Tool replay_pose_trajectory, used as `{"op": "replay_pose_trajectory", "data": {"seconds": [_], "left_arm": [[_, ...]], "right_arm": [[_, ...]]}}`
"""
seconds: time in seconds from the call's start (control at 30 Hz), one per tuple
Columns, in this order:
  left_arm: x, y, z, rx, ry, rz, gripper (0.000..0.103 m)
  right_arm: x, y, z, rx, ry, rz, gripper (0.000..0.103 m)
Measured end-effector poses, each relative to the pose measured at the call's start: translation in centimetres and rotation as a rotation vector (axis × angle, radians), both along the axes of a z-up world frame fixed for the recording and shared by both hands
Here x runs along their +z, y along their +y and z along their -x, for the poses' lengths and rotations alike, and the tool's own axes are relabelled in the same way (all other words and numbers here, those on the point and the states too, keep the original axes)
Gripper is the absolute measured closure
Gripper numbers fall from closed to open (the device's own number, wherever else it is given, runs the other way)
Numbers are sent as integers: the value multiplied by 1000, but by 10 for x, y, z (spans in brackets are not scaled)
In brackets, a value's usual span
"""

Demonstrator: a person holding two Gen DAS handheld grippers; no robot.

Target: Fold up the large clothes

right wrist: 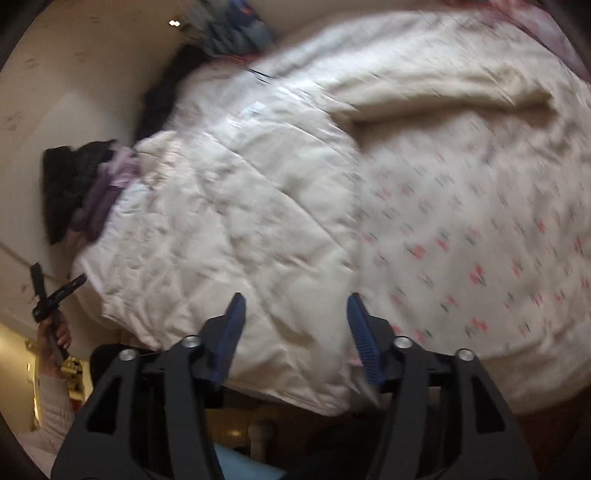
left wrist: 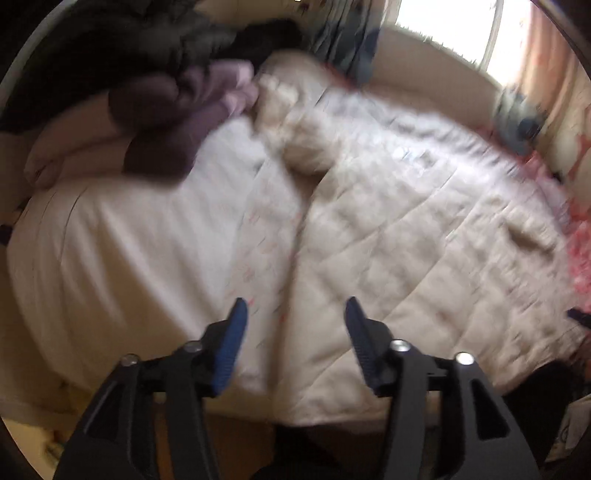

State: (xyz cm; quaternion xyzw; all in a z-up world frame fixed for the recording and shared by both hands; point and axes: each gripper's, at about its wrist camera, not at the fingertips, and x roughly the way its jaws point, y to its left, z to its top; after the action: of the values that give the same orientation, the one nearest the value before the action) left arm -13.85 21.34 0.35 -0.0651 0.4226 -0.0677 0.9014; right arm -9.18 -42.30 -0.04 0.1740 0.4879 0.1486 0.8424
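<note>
Left gripper (left wrist: 295, 314) agape, empty; right gripper (right wrist: 295, 310) likewise

Both wrist views look down on the bed (left wrist: 110, 240) from its near edge, well above it. Left faces toward the window (left wrist: 443, 29); right faces across the bed. Both share the quilted coat (left wrist: 406, 240) (right wrist: 229, 206) and purple clothes (left wrist: 177, 122) (right wrist: 99, 199).

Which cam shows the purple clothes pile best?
Left wrist. The purple clothes pile sits large in the upper left beside the cream quilt, though motion-blurred. In the right wrist view the same pile is small at the far left edge, half merged with dark clothing.
</note>
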Motion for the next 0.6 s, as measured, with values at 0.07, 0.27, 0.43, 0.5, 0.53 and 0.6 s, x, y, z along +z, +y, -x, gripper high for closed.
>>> {"op": "replay_pose_trajectory", "data": {"seconds": [0.07, 0.27, 0.43, 0.5, 0.53, 0.6], "left_arm": [[-4, -14, -9, -49, -5, 63, 38], [-109, -49, -52, -97, 326, -29, 38], [-31, -37, -57, -154, 92, 73, 38], [5, -27, -81, -133, 7, 62, 30], [21, -24, -95, -107, -32, 70, 23], [50, -8, -135, -40, -109, 115, 18]], "right_arm": [[-13, 18, -12, 53, 62, 32, 40], [-73, 40, -26, 97, 264, 169, 37], [-12, 25, -34, 71, 98, 0, 31], [10, 27, -57, 32, -5, -31, 23], [19, 31, -71, 12, -59, -52, 21], [29, 36, -103, -48, -171, -99, 21]]}}
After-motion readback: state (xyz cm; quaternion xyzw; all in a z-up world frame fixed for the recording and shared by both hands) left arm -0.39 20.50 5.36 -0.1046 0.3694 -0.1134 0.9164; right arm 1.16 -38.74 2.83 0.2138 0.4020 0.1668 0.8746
